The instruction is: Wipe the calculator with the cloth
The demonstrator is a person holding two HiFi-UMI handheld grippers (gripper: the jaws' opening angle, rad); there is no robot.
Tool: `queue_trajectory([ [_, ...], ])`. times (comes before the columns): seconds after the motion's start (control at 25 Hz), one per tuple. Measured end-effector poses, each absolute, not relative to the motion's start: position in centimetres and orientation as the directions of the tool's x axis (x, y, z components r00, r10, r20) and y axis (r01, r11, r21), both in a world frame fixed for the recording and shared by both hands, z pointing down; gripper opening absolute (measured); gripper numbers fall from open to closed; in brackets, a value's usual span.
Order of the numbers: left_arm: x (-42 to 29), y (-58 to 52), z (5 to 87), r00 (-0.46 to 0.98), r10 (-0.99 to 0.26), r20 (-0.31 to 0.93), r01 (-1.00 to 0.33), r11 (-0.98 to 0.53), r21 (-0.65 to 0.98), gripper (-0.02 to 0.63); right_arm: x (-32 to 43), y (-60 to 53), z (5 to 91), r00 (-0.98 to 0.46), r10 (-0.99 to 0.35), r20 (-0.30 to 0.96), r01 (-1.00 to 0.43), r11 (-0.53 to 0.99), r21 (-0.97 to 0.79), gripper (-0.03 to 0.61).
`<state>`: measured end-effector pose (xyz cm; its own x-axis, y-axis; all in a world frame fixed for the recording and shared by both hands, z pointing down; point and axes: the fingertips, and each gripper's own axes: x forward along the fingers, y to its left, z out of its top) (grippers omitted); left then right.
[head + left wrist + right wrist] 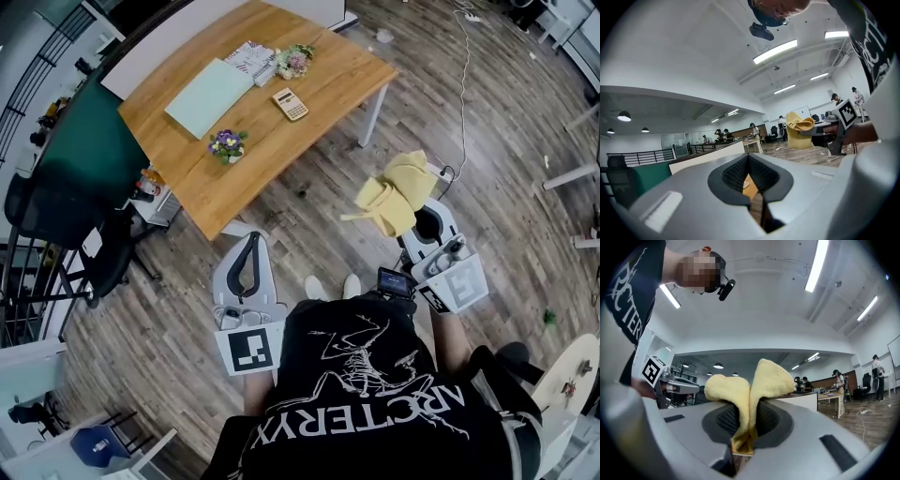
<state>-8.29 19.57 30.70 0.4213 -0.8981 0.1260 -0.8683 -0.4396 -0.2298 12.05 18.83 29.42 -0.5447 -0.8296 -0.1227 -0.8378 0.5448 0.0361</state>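
Note:
The beige calculator (290,103) lies on the wooden table (319,131), far from both grippers. In the head view my right gripper (419,209) hangs over the floor, shut on the yellow cloth (394,192), which flops out ahead of its jaws. The right gripper view shows the cloth (764,376) pinched between the jaws and folded into two lobes. My left gripper (251,240) is held low over the floor near the table's corner, shut with nothing in it. Its jaws meet in the left gripper view (749,157), where the cloth (799,127) shows at the right.
On the table lie a pale green sheet (208,97), a striped booklet (251,56) and two small flower pots (228,145) (294,61). A black office chair (56,216) stands left of the table. A white cable (462,75) runs across the wood floor.

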Motion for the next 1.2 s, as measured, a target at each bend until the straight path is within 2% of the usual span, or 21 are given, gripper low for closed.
queue_trajectory([
  [0.72, -5.5, 15.1, 32.5, 0.357, -0.926, 0.124, -0.903, -0.375, -0.208, 0.009, 15.1, 12.9, 31.6, -0.589, -0.802, -0.101, -0.807, 0.589, 0.031, 0.055],
  [1.0, -6.6, 7.3, 33.3, 0.391, -0.91, 0.137, -0.882, -0.413, -0.225, 0.011, 13.5, 5.2, 32.1, -0.561, -0.822, -0.1, -0.827, 0.561, 0.023, 0.055],
  [1.2, -9.3, -0.7, 32.9, 0.419, -0.895, 0.15, -0.866, -0.444, -0.23, 0.009, 9.6, -2.8, 28.9, -0.558, -0.82, -0.127, -0.829, 0.558, 0.036, 0.055],
])
